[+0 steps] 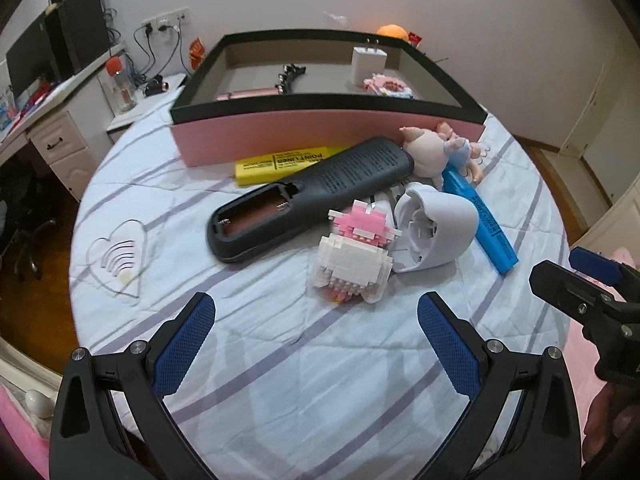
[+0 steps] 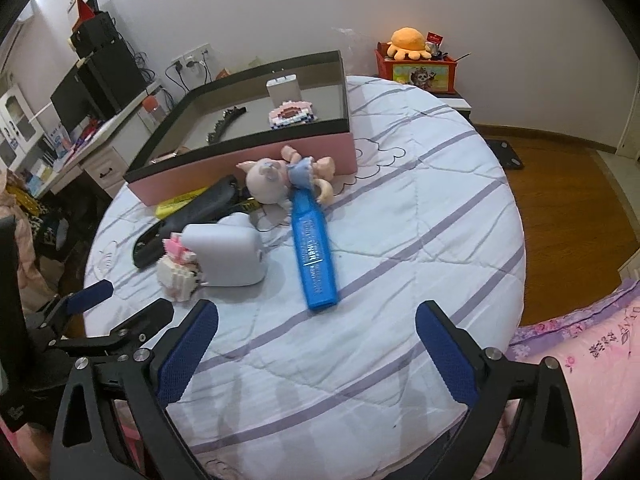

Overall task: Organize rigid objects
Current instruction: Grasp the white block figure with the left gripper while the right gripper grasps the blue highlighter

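The left gripper (image 1: 316, 314) is held wide open and empty above the white quilted bedspread with lilac stripes (image 1: 280, 360). The right gripper (image 2: 316, 320) is likewise spread wide, with nothing between its blue-padded fingers (image 2: 188, 352).

Just ahead of the left gripper a white and pink brick-built toy figure (image 1: 352, 256) is seen, touching a white rounded plastic casing (image 1: 436, 228). Behind them a dark grey remote control with its battery bay uncovered (image 1: 304, 200) is laid across a yellow highlighter pen (image 1: 276, 164). A blue highlighter pen (image 2: 314, 256) is found nearest the right gripper, its far end under a small pink pig doll in a blue dress (image 2: 280, 176).

Beyond the pile stands a pink-sided shallow box with a black rim (image 1: 320, 128), in which a white plug charger (image 1: 368, 64), a pink brick piece (image 1: 388, 86) and a black hair clip (image 1: 288, 74) are contained.
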